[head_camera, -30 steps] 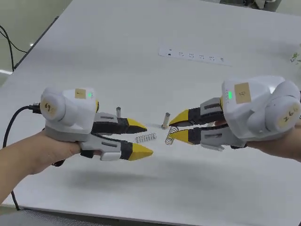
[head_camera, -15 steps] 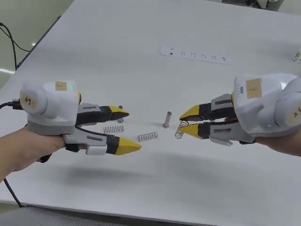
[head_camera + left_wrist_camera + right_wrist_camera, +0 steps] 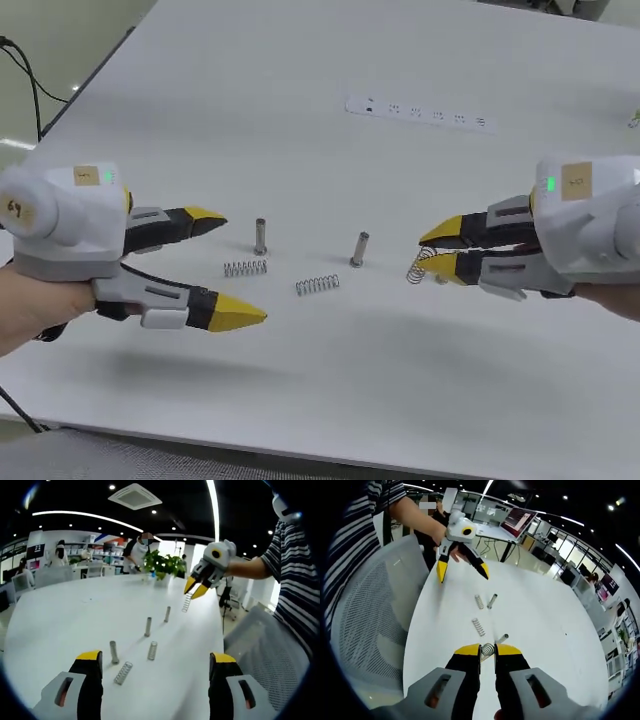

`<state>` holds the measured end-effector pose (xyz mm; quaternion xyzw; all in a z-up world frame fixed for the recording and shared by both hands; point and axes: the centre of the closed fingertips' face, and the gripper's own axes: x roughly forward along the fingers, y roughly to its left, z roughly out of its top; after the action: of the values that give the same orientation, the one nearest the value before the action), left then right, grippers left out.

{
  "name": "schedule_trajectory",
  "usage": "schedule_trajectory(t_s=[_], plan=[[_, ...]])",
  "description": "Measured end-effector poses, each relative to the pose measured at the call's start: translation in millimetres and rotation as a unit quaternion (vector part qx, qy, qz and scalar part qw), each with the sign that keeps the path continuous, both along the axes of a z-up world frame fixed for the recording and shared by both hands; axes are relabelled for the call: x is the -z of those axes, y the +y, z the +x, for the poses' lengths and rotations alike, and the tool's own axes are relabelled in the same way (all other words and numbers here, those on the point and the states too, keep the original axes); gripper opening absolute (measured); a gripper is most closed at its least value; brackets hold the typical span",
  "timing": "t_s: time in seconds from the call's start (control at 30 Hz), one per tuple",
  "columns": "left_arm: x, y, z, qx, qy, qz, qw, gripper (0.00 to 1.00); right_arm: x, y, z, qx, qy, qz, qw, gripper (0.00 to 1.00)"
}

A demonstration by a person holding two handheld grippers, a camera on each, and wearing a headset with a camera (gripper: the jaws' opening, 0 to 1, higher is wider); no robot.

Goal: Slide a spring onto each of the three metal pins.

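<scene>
Now right tongs (image 3: 428,252), pinching spring (image 3: 417,268), drawn back from pin (image 3: 359,249); left tongs (image 3: 242,267) spread, retreated.

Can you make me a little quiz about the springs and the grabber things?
1. How many springs lie loose on the table?
2. True or false: the left gripper is shut tight.
3. What does the right gripper hold? A) a pin B) a spring C) nothing

Key: 1. Two. 2. False, its jaws stand wide apart. 3. B, a held spring sits between its tips.
</scene>
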<state>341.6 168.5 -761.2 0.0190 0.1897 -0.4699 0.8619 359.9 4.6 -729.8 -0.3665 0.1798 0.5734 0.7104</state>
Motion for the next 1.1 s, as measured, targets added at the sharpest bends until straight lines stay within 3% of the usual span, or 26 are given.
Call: schedule_trajectory(t_s=[0.17, 0.53, 0.87, 1.1], plan=[[1.4, 10.2, 0.7, -0.013, 0.006, -0.010, 0.9998, 0.97, -1.1, -17.1, 11.1, 0.023, -0.003, -0.006, 0.9997, 0.07], [3.7, 23.1, -0.9, -0.032, 0.009, -0.013, 0.9994, 0.98, -1.9, -48.3, 38.7, 0.079, -0.014, -0.013, 0.9967, 0.07], [2.7, 29.6, -0.9, -0.043, 0.009, -0.014, 0.9989, 0.98, 3.6, -57.7, 57.0, 0.103, -0.012, -0.016, 0.9945, 0.07], [2.9, 31.1, -2.5, -0.045, 0.011, -0.015, 0.9988, 0.98, 10.4, -58.0, 61.8, 0.109, -0.008, -0.020, 0.9938, 0.07]])
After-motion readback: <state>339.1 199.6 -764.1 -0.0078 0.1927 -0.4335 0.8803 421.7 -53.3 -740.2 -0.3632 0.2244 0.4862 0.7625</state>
